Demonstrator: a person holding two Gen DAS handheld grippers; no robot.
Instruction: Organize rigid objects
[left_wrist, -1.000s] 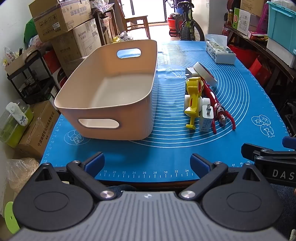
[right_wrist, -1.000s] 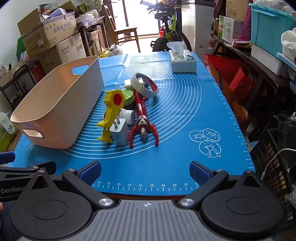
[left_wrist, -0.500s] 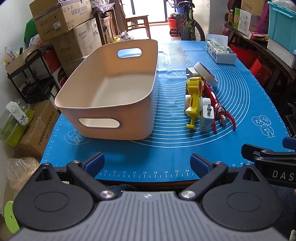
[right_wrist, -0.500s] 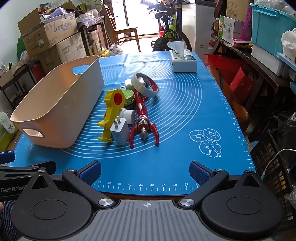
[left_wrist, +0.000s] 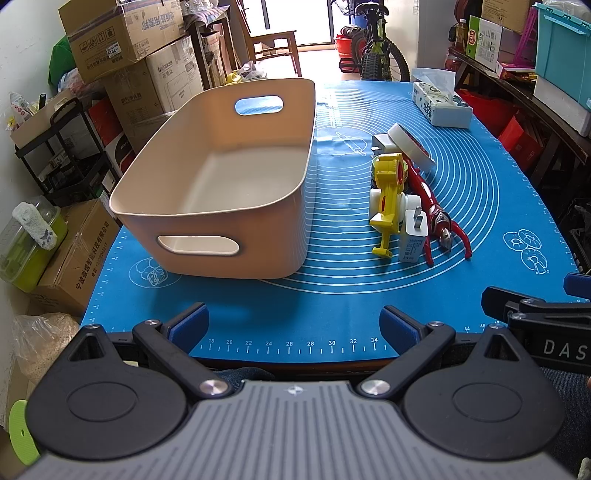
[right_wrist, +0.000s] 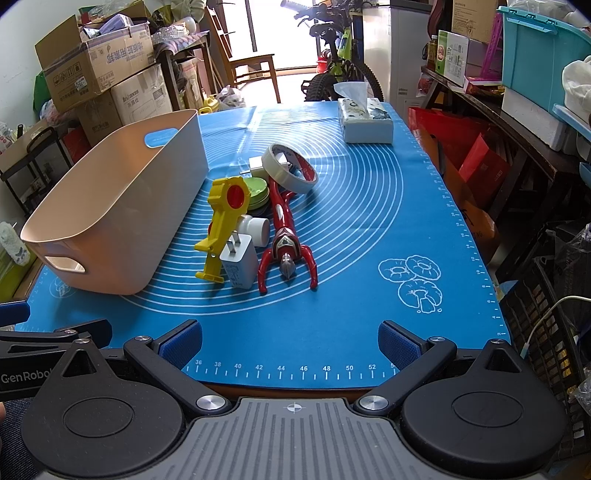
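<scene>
Nothing binned yet: beige bin (left_wrist: 221, 177) sits empty. Both tongs, left gripper (left_wrist: 293, 325) and right gripper (right_wrist: 290, 341), gape wide, empty-handed. Next likely: reach for white charger (right_wrist: 239, 265).

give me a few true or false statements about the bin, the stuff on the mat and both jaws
1. The beige bin has nothing inside it. True.
2. The white charger lies in the bin. False: it rests on the blue mat, beside the yellow toy.
3. The right gripper has its jaws shut on the red figure. False: the jaws stand wide open, short of the figure, holding nothing.
4. The tape roll sits farther from the grippers than the charger. True.
5. The left gripper has its jaws open and holds nothing. True.
6. The tissue box stands inside the bin. False: it sits at the mat's far end.
</scene>
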